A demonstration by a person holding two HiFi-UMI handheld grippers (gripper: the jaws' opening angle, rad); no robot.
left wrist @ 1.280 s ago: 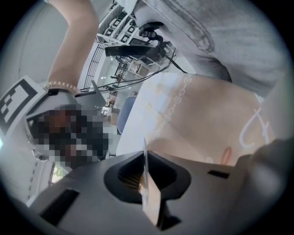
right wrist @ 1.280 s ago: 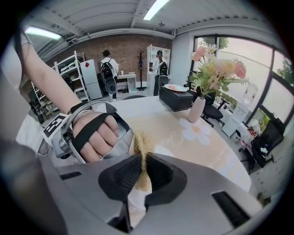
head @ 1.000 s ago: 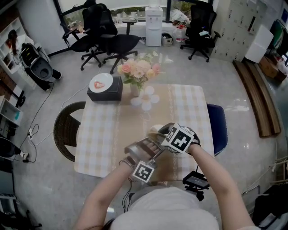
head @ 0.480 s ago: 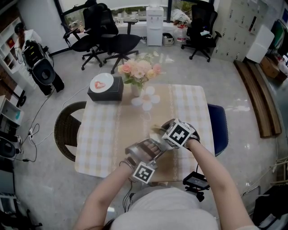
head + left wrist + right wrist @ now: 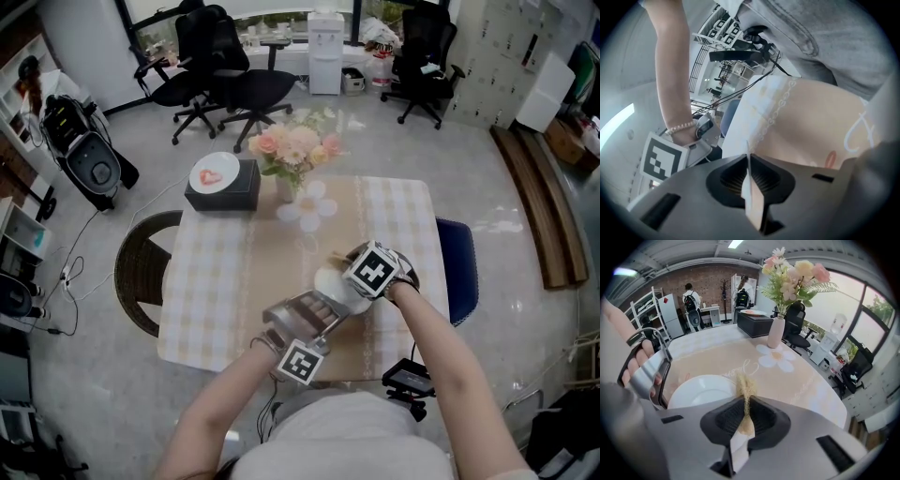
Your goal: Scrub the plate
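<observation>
— What's at the near side of the checked table (image 5: 211, 281)?
— A white plate (image 5: 330, 280), just in front of the person (the left gripper view shows it only edge-on).
— Who has it?
— The left gripper (image 5: 749, 161), its jaws closed tight on the rim.
— And the right gripper (image 5: 746, 401)?
— Its jaws are clamped on a tan fibrous scrubber (image 5: 746, 385), whose tuft pokes out beside the plate's edge; whether it touches, I can't tell

Steep overhead; two close-ups near plate (image 5: 330, 281)
</observation>
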